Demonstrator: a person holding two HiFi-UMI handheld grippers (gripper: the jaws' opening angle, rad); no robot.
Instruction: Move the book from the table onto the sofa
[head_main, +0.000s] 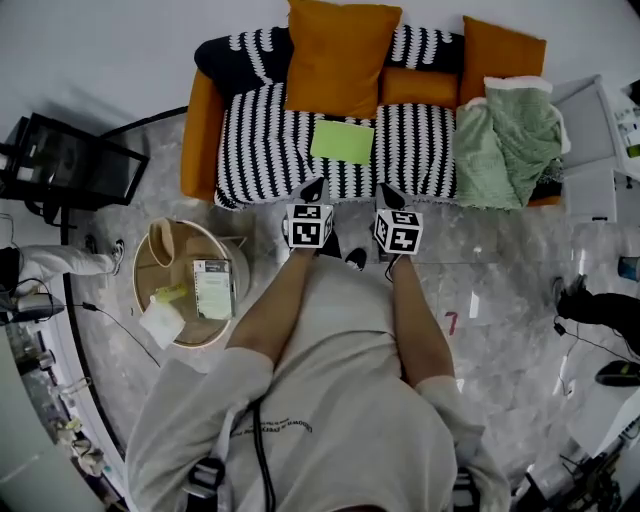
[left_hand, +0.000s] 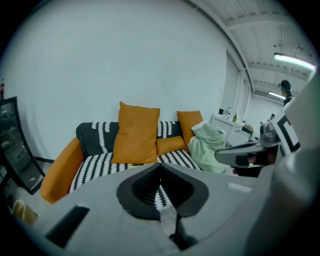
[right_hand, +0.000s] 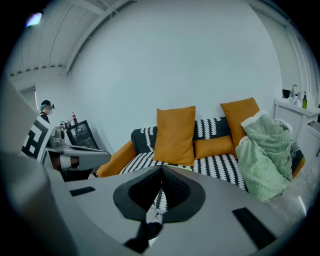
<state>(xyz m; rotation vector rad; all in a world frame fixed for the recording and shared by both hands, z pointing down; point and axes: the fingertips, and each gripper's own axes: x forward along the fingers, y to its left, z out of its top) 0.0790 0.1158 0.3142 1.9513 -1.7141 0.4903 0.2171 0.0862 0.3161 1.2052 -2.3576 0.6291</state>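
Pale short-sleeved T-shirt (head_main: 330, 400), black cable (head_main: 263, 455) down front; left marker cube (head_main: 309, 225), right marker cube (head_main: 398, 231): black-white squares.

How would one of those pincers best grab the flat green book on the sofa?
Probably its near long edge, approached low from the front. The green book lies flat on the striped seat, and the big orange cushion stands close behind its far edge, leaving the front edge free.

Just beyond the jaws of my right gripper (right_hand: 160, 170), the flat light-green book (right_hand: 179, 168) is nearly all hidden behind its grey body; I see only a thin edge above them.
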